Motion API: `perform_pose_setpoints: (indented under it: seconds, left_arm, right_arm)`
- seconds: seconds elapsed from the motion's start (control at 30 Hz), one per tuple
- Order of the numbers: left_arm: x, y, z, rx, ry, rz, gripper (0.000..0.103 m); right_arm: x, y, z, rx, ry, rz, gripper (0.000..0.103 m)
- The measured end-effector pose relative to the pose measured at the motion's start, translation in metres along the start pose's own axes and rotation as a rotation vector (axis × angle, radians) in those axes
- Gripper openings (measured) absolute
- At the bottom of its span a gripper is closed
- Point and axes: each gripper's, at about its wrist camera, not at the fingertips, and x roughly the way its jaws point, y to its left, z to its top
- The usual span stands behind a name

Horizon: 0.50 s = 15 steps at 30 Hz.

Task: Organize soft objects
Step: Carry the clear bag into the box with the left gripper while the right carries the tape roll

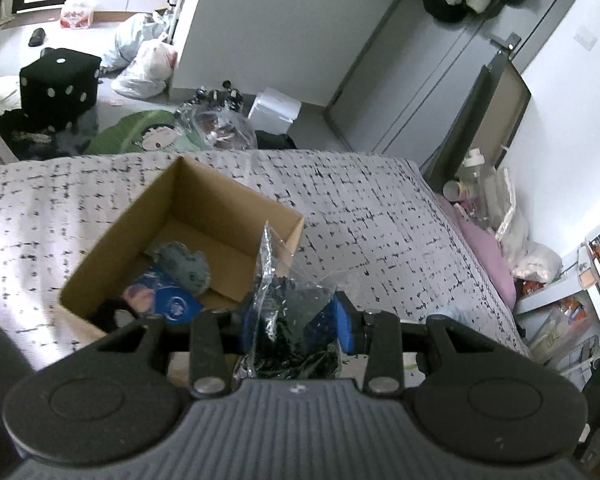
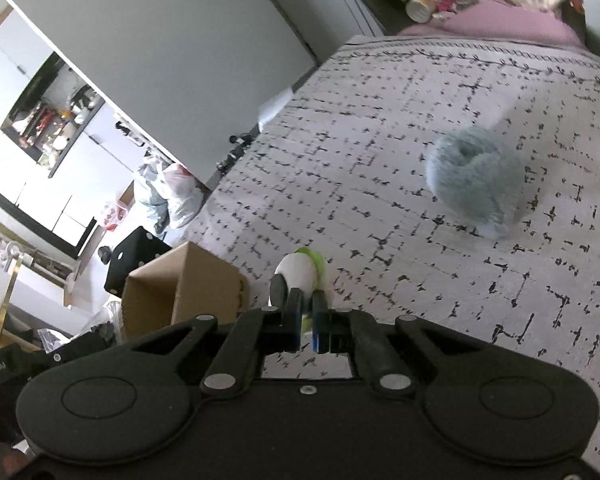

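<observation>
An open cardboard box (image 1: 148, 216) sits on the patterned bedspread (image 1: 380, 208). Inside it lie a grey plush (image 1: 184, 266) and a blue round item (image 1: 176, 304). My left gripper (image 1: 296, 320) is shut on a clear plastic bag holding a dark blue item (image 1: 288, 304), just right of the box's near corner. In the right wrist view my right gripper (image 2: 308, 316) is shut on a small white and green soft toy (image 2: 300, 272), lifted over the bedspread (image 2: 420, 300). A fluffy grey-blue plush (image 2: 474, 176) lies on the bed, farther right. The box (image 2: 184, 284) stands to the left.
Past the bed's far edge lie a black dice-shaped cube (image 1: 60, 84), plastic bags (image 1: 148, 64) and a green cushion (image 1: 140, 136) on the floor. A pink pillow (image 1: 488, 252) and a cluttered shelf (image 1: 596, 264) flank the bed's right side.
</observation>
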Motion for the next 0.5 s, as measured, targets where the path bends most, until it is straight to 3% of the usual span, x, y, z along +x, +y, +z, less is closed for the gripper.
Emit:
perform_pose_setpoints:
  seconds: [0.5]
  left_arm:
    - [-0.034,0.034,0.018,-0.024,-0.063,0.062,0.038]
  right_arm:
    - [-0.012,0.052,-0.017,-0.109,-0.068,0.013,0.005]
